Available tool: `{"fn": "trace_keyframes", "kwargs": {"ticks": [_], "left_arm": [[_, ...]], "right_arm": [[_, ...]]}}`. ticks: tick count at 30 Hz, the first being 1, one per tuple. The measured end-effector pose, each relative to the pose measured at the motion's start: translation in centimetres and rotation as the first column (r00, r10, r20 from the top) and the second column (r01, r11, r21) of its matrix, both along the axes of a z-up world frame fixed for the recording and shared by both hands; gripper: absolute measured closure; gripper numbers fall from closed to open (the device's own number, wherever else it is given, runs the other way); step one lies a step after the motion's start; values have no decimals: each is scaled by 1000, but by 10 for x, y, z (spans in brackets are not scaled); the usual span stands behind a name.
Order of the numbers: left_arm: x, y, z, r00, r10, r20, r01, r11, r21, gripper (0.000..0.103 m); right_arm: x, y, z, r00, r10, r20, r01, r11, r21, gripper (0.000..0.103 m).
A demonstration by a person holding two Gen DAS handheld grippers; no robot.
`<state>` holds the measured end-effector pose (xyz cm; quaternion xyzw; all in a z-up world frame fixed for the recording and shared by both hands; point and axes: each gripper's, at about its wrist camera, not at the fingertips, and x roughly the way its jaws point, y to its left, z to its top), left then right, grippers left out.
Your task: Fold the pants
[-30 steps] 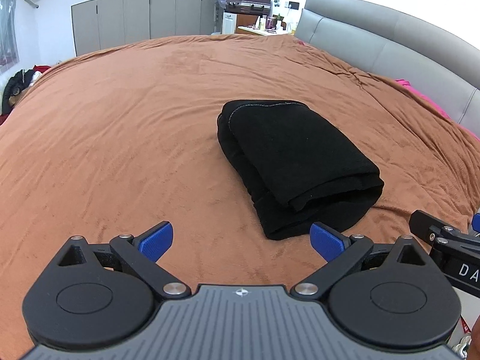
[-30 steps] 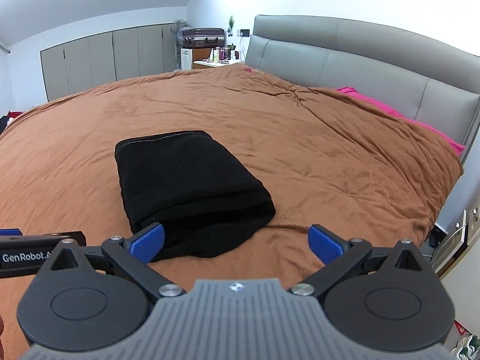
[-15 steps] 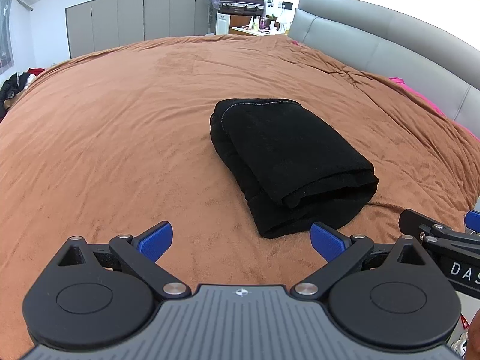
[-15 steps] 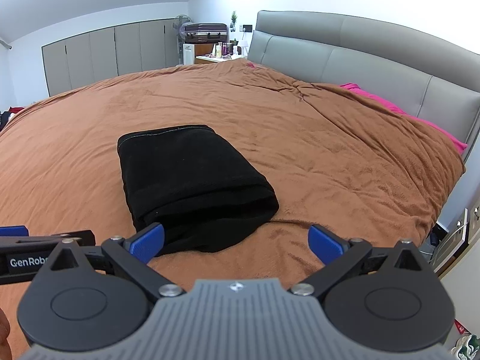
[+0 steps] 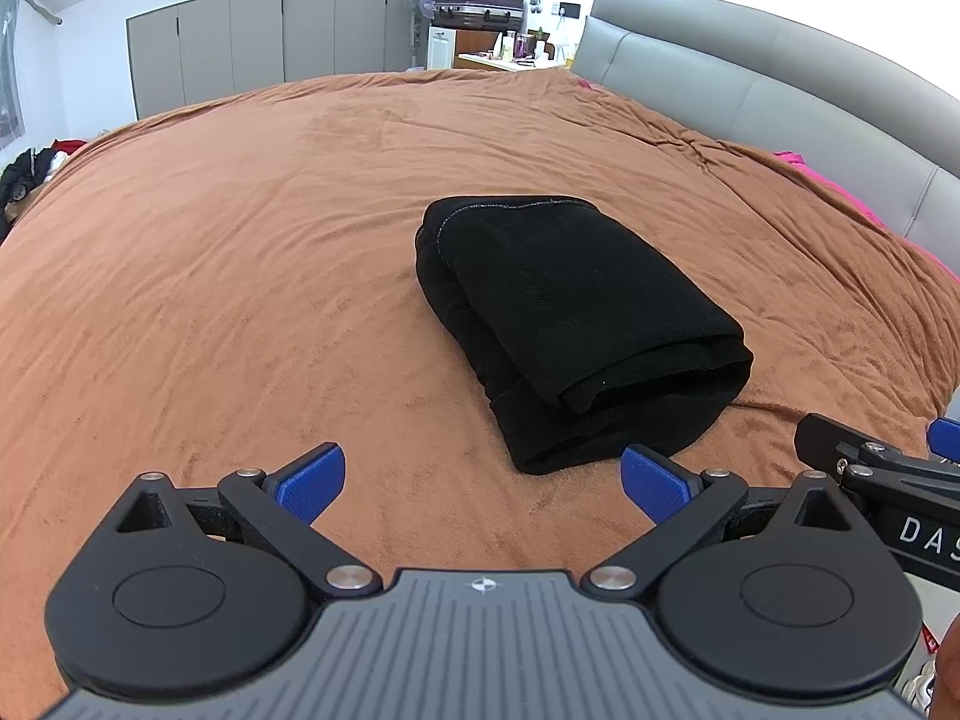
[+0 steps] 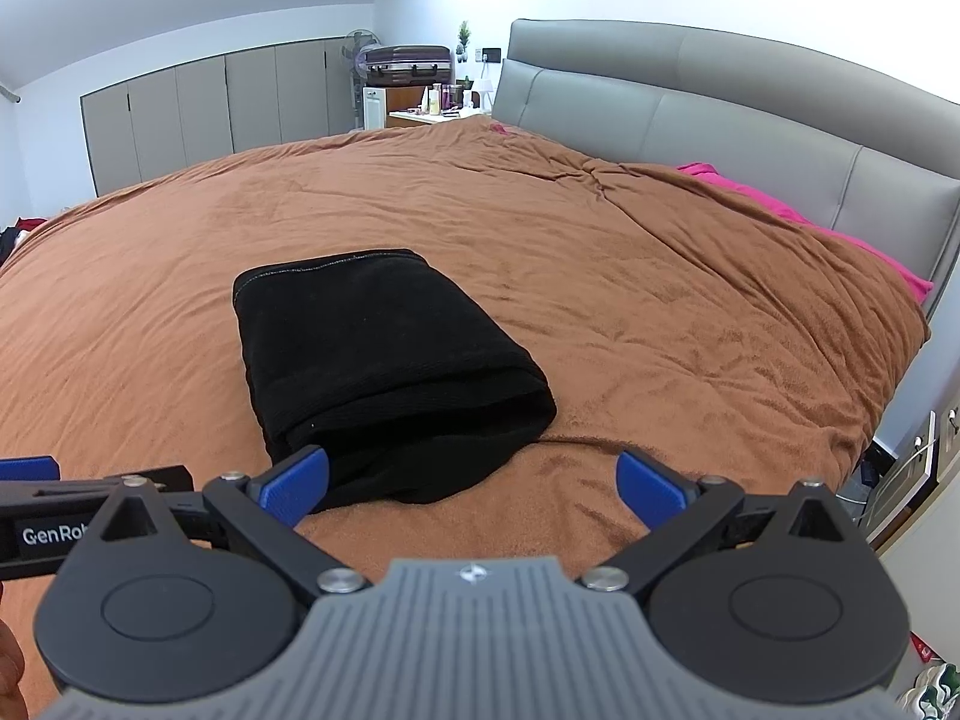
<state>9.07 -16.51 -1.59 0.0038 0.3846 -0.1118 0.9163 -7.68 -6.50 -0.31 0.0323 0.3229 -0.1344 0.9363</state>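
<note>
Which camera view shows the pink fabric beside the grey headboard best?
The right wrist view: the pink fabric runs as a long strip between the brown blanket and the headboard. The left wrist view shows only small pieces at the right edge.

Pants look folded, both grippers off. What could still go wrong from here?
1. The pants end nearest the grippers shows loose layers stacked unevenly; a nudge could let the top layer slide off.
2. The right gripper hangs open just short of that end, one fingertip overlapping it in view; any forward move may snag the cloth.
3. The blanket is soft and wrinkled, so pressing nearby with the open left gripper could tilt the bundle.
</note>
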Motion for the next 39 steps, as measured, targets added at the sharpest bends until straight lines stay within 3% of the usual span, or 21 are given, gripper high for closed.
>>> {"fn": "trace_keyframes", "kwargs": {"ticks": [39], "left_arm": [[0, 4, 0, 1000, -2, 11, 2, 1000, 2, 0]], "right_arm": [[0, 3, 0, 1000, -4, 0, 4, 1000, 16, 5]]}}
